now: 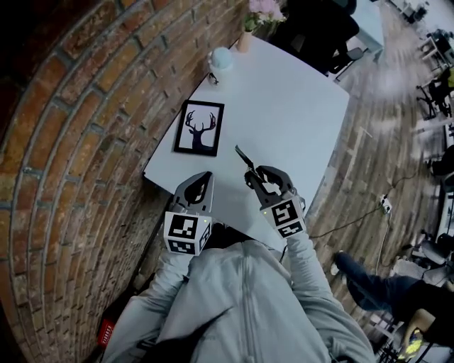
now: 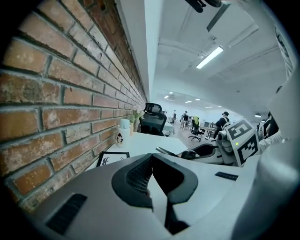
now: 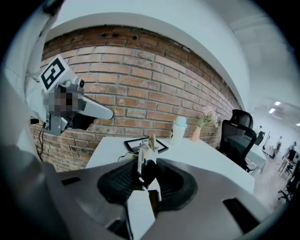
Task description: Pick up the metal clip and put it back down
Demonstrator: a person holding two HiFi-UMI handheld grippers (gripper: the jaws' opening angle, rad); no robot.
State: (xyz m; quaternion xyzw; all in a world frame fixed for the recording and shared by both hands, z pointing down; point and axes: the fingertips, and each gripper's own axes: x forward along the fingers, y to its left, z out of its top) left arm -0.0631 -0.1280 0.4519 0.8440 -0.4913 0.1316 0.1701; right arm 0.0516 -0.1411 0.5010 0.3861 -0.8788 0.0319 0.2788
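Gripping the metal clip [image 1: 245, 157], right hand-held gripper [image 1: 254, 177]; left hand-held gripper [image 1: 206, 176] closed, empty; pink flowers [image 1: 264, 8] in vase [image 1: 244, 41].

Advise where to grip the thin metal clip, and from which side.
Probably across its flat faces at one end, coming along its length. The thin metal clip is a narrow strip; the right gripper holds it so now, tip sticking out ahead.

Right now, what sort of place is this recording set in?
Probably an open-plan office: a white table stands beside a brick wall, a black office chair sits at its far end, and ceiling strip lights run over a long room behind.
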